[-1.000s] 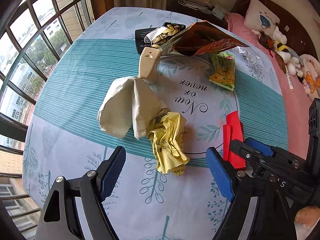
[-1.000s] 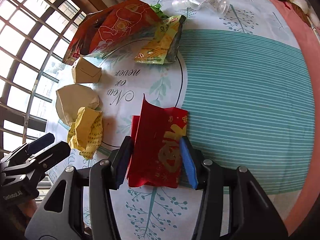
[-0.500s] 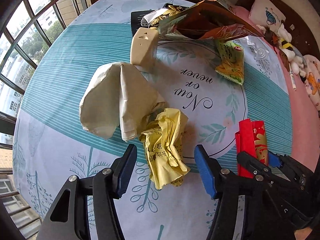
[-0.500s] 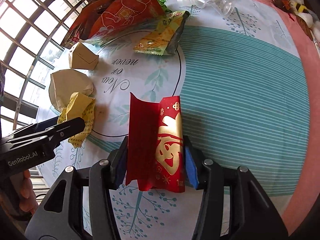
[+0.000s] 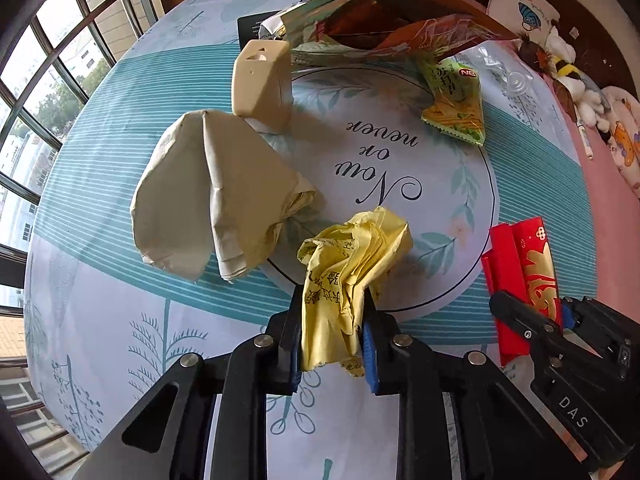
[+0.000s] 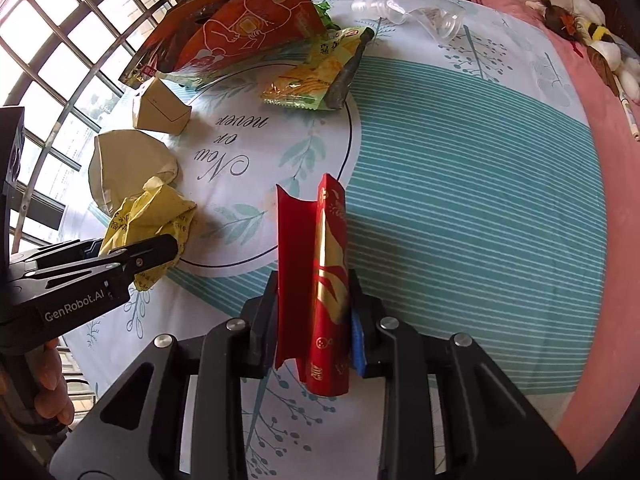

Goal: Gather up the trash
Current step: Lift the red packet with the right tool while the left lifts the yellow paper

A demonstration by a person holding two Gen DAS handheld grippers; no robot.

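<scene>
Left gripper has just closed; its jaws now pinch the crumpled yellow plastic bag, which sits near the window-side edge of the bed cover, a pale blue and teal striped bedspread printed "Now or never". Right gripper has also just been closing and now clamps the red paper envelope with gold print, buckled into a fold and standing upright between the pads. The crumpled beige paper bag lies just beside the yellow bag, toward the window. Small beige cardboard box stands beyond it. Large orange-red foil snack bag and green-yellow snack wrapper lie toward the far edge, with clear plastic packaging farther along that edge. A person's fingers grip the left gripper's handle.
</scene>
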